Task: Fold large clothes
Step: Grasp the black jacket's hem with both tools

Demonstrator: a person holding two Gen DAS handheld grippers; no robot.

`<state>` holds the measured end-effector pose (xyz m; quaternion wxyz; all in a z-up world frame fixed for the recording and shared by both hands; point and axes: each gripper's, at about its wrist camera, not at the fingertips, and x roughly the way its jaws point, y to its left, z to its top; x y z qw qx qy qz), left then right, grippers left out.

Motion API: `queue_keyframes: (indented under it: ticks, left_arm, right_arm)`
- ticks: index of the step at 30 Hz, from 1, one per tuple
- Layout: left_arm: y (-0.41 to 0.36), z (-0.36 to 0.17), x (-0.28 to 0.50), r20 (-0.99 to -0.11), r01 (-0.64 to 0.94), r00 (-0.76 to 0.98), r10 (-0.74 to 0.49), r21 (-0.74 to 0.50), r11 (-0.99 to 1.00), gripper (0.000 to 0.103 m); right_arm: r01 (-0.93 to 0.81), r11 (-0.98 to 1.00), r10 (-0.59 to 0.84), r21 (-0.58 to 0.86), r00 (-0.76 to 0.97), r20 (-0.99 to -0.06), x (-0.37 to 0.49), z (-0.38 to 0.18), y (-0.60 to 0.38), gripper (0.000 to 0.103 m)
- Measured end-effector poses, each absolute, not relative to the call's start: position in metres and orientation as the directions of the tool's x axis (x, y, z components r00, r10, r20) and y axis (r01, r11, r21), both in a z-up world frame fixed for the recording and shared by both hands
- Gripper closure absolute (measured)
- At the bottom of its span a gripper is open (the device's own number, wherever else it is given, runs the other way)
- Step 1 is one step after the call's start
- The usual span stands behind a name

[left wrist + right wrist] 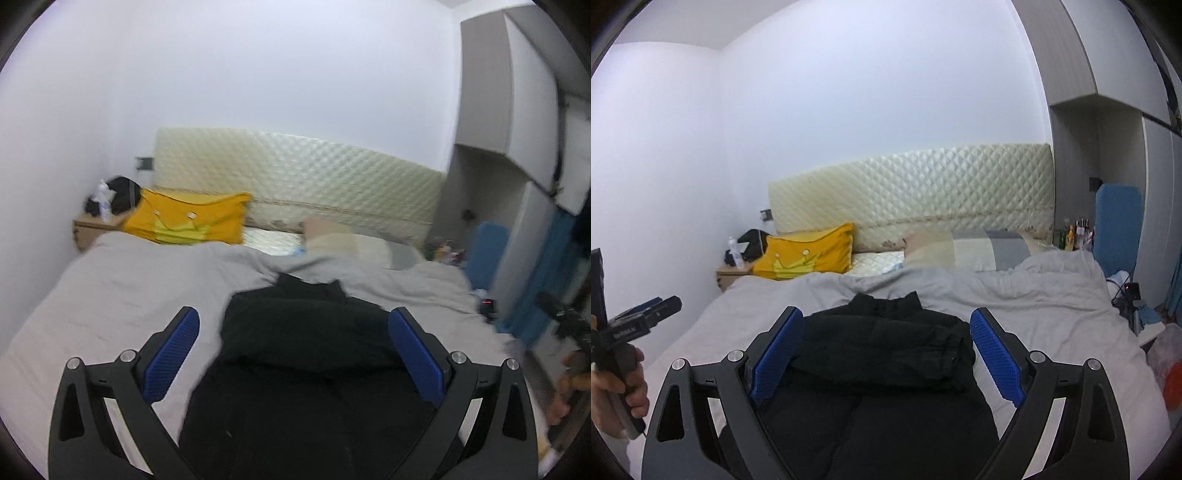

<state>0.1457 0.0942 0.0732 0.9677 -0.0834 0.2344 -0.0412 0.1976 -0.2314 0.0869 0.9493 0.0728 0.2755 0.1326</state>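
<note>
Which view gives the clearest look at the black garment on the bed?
The right wrist view: the black garment is sharp there, with its folded-over upper layer, seams and edges distinct on the grey bedcover. The left wrist view shows the same garment between the open tool's fingers, but motion-blurred into a dark mass without fold detail.

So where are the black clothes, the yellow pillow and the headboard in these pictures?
black clothes [886, 343]: right wrist view, on the folded top layer.
yellow pillow [805, 254]: right wrist view, middle of its front.
headboard [295, 177]: left wrist view, quilted face.
</note>
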Motion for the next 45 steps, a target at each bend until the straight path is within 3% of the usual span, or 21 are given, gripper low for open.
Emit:
queue_keyframes:
  ticks: [6,21,31,39,45]
  left_arm:
    - [0.114,0.047,0.111,-0.541,0.059,0.821,-0.183,-0.239,0.969,0.001]
    - [0.164,-0.107,0.126,-0.789,-0.14,0.594,-0.157,-0.294,0.946,0.001]
    - [0.18,-0.17,0.153,-0.87,-0.241,0.468,-0.157,-0.297,0.924,0.001]
    - [0.196,-0.215,0.156,-0.907,-0.332,0.359,-0.219,-0.344,0.878,0.001]
    - [0.206,-0.23,0.155,-0.922,-0.397,0.326,-0.21,-0.335,0.855,0.001]
  right_arm:
    - [-0.222,0.931,0.353,0.291,0.756,-0.552,0.161,0.071,-0.236,0.011]
    - [-0.033,0.89,0.383,0.454,0.592,-0.709,0.151,-0.089,-0.29,0.011]
    - [0.091,0.887,0.363,0.453,0.468,-0.806,0.17,-0.165,-0.329,0.011]
    - [0.341,0.775,0.369,0.533,0.441,-0.818,0.16,-0.205,-0.379,0.011]
    - [0.441,0.691,0.467,0.572,0.332,-0.82,0.165,-0.246,-0.388,0.011]
